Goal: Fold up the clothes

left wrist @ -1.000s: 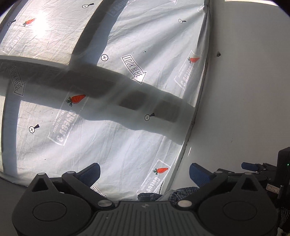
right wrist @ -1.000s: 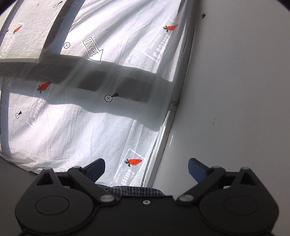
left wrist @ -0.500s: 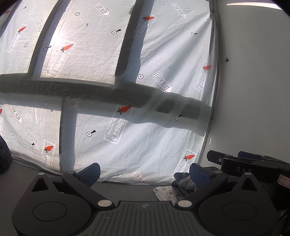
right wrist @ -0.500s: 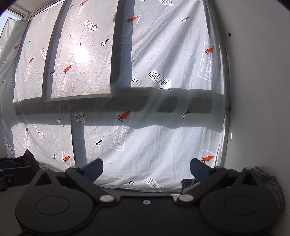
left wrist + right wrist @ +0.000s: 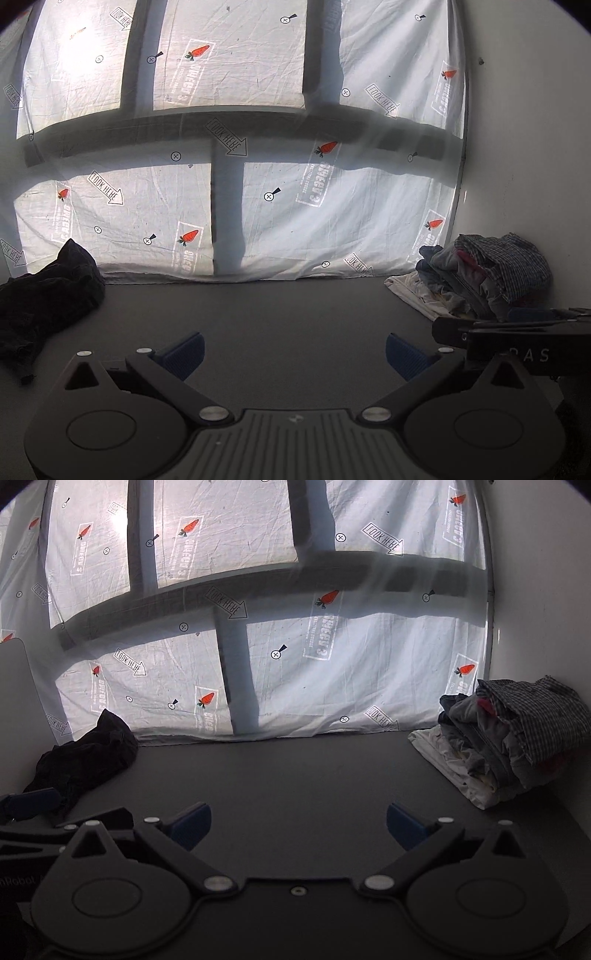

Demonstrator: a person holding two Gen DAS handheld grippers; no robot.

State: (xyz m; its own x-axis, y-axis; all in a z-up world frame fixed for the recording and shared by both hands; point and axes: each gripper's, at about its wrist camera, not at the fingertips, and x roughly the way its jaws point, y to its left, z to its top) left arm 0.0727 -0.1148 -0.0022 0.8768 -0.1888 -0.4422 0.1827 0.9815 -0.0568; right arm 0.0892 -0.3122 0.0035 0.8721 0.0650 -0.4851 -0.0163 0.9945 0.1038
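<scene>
A stack of clothes (image 5: 480,277) with a checked shirt on top sits at the right of the dark table (image 5: 280,314), against the wall; it shows again as the stack (image 5: 509,738) in the right wrist view. A crumpled black garment (image 5: 44,295) lies at the left, also seen as the dark garment (image 5: 85,760). My left gripper (image 5: 293,354) is open over the bare middle of the table, holding nothing. My right gripper (image 5: 299,825) is open too, empty, beside the left one.
A white printed sheet (image 5: 295,166) with carrots and arrows hangs over a window behind the table. A white wall (image 5: 535,147) closes the right side. The right gripper's body (image 5: 517,339) shows low right in the left wrist view.
Both cameras have tilted down from the sheet and wall to the table. The table, the stack and the black garment have come into view. Both grippers stay open.
</scene>
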